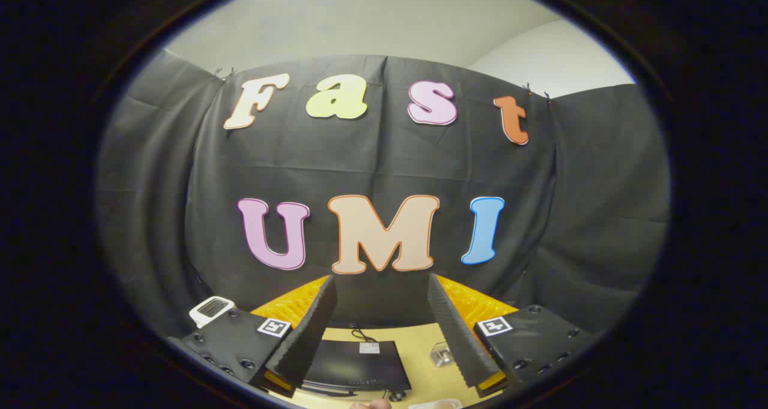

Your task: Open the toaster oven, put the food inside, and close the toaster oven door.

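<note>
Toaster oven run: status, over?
Gripper jaws open, holding nothing, raised above the table. Toaster oven below, between the jaws; door state not visible. Small clear container beside it.

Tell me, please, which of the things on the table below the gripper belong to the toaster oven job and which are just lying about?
For the job:
toaster oven, black, seen from above between the fingers
gripper, fingers spread apart and holding nothing

Lying about:
small clear container on the wooden table, beside the toaster oven
white device beyond the left finger
</note>
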`<state>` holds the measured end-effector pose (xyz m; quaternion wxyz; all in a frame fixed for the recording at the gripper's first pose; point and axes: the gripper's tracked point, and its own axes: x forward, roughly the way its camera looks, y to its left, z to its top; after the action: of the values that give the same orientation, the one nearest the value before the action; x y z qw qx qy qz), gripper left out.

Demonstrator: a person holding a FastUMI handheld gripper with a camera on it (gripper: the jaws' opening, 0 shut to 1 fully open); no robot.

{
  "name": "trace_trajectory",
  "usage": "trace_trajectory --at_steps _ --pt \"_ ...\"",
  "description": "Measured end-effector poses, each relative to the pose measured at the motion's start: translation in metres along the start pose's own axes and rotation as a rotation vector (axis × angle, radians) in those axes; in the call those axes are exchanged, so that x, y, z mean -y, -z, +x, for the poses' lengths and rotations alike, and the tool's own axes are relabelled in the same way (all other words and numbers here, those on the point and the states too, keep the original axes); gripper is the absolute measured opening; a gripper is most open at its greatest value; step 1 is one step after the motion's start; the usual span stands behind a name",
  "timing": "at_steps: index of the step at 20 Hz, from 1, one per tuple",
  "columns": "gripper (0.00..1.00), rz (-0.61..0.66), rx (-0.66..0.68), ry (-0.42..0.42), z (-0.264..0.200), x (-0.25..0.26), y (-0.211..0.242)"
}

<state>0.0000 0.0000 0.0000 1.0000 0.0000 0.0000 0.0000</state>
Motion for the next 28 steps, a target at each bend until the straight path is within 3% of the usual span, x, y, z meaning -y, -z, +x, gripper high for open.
trace_trajectory --at_steps 19,28 --pt "0.97 0.041 0.018 -0.027 0.0 -0.007 0.009" --pt "0.97 0.092 -0.077 -0.035 0.03 -0.022 0.114"
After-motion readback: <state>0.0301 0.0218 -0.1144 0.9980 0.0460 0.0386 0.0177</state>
